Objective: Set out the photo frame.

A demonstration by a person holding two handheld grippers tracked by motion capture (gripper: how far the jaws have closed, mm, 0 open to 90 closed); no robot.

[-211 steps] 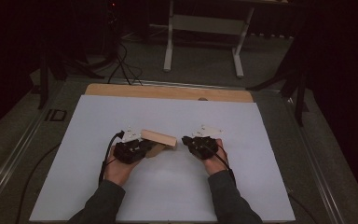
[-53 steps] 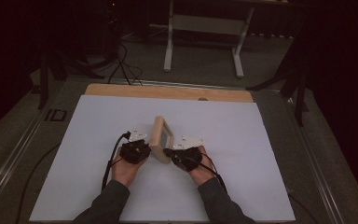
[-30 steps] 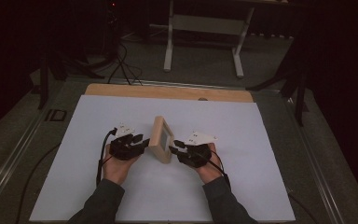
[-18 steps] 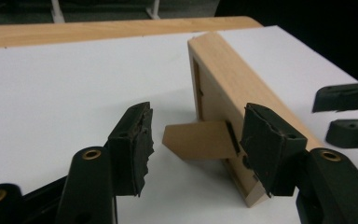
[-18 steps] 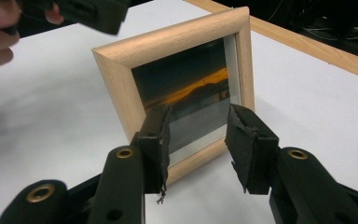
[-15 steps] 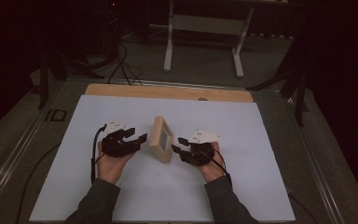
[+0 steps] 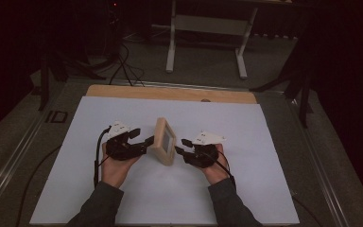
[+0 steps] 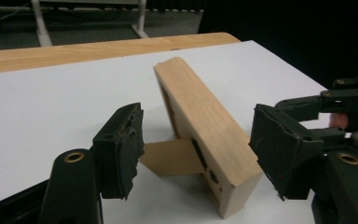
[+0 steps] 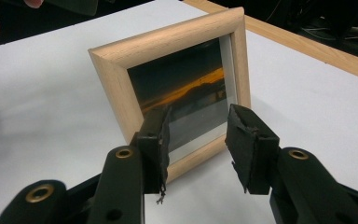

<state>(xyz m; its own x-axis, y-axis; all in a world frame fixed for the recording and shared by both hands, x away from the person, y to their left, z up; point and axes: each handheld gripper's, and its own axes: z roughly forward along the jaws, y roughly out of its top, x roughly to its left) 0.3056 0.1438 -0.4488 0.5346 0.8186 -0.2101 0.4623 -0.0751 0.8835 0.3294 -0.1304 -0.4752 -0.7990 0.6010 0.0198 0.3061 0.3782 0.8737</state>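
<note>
On the white sheet (image 7: pixel 264 189) covering the table, pretty much dead center, a small wooden picture frame (image 7: pixel 164 140) stands upright on its fold-out back stand (image 8: pixel 172 157), which you can see from the left gripper view as a tan flap propped against the surface. The frame leans back a bit on that stand. Its glass side faces the person's right, and in the right gripper view the photo (image 9: pixel 186 100) looks like a dark landscape with an orange streak across it, sunset-ish.

Left gripper (image 7: pixel 144 139) sits just beside the frame's back, jaws spread wide, nothing between them touching as far as I can tell. From its own camera the frame's top edge runs between the two black pads (image 8: pixel 119 149), with a clear gap on both sides.

Right gripper (image 7: pixel 182 145) is on the other side, near the glass face, jaws also apart and not gripping anything. Both hands rest low over the sheet, the left hand (image 7: pixel 116 165) and right hand (image 7: pixel 215 168) coming in from the bottom in dark sleeves.

A strip of bare wood tabletop (image 7: pixel 170 92) shows along the far edge.
</note>
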